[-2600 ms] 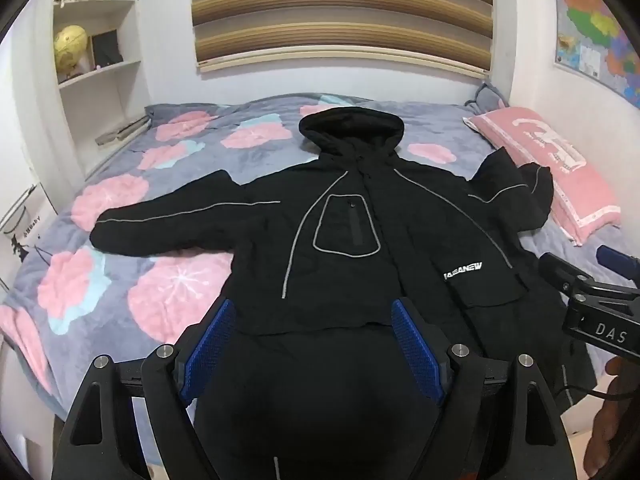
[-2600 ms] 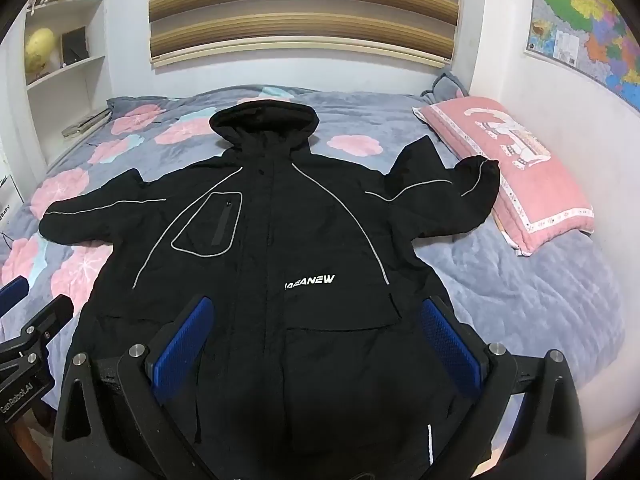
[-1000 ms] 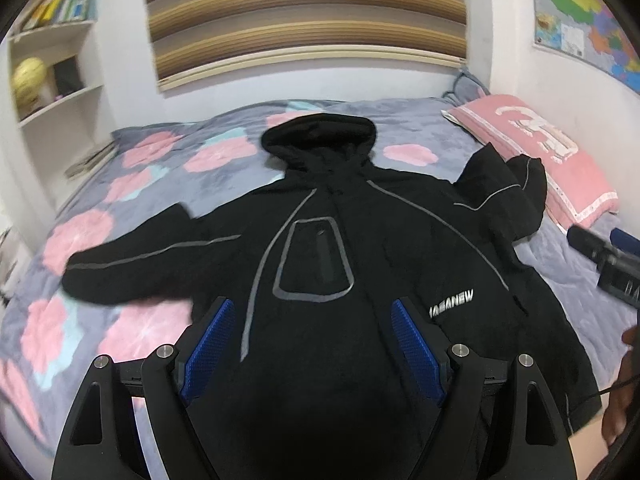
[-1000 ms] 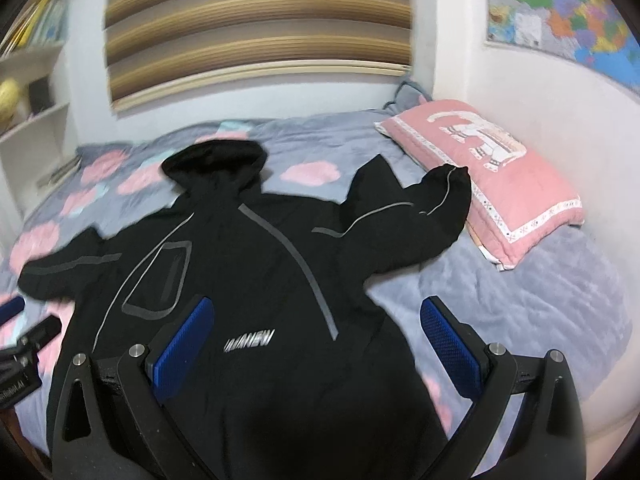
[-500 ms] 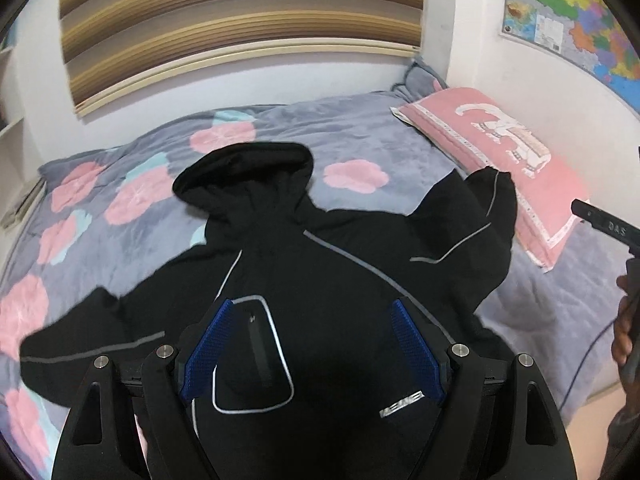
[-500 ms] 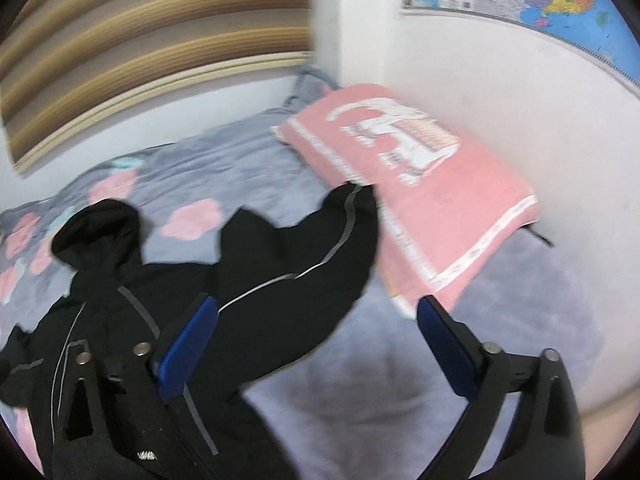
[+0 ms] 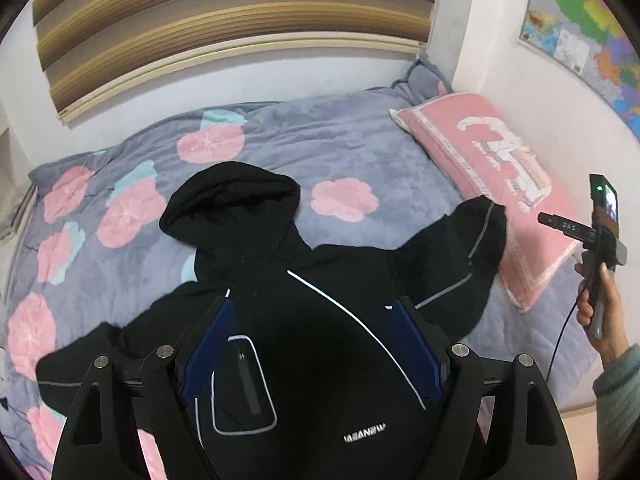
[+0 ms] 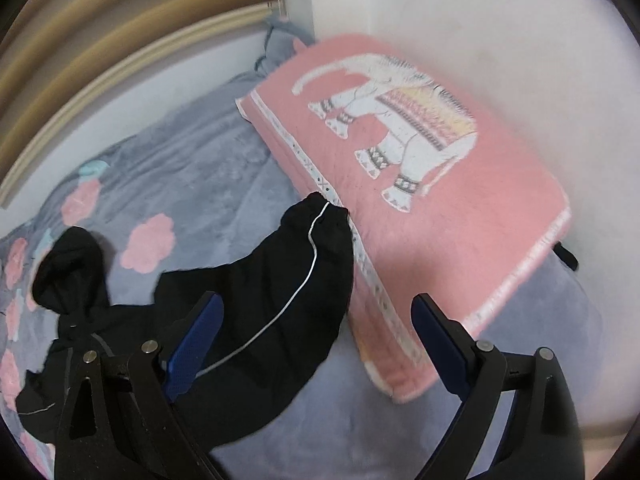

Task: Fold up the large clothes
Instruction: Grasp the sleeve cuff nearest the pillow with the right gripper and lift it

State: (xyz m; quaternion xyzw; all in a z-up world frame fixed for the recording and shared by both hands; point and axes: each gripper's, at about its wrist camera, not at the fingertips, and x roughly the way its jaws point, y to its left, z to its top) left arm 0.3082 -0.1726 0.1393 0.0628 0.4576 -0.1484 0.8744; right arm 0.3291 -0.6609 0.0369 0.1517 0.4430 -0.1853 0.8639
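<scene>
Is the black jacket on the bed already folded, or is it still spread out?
Spread out. The black jacket lies flat on the bed, hood up, its sleeve stretched out to the pink pillow. No fold shows.

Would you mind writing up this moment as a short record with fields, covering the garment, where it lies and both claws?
garment: black hooded jacket, spread front-up
surface: bed with grey flowered blanket
sleeve: cuff touches the pink pillow
left claw: open, over the jacket's chest, holding nothing
right claw: open, pointing at the sleeve near the pillow, holding nothing
folding: not yet begun
</scene>
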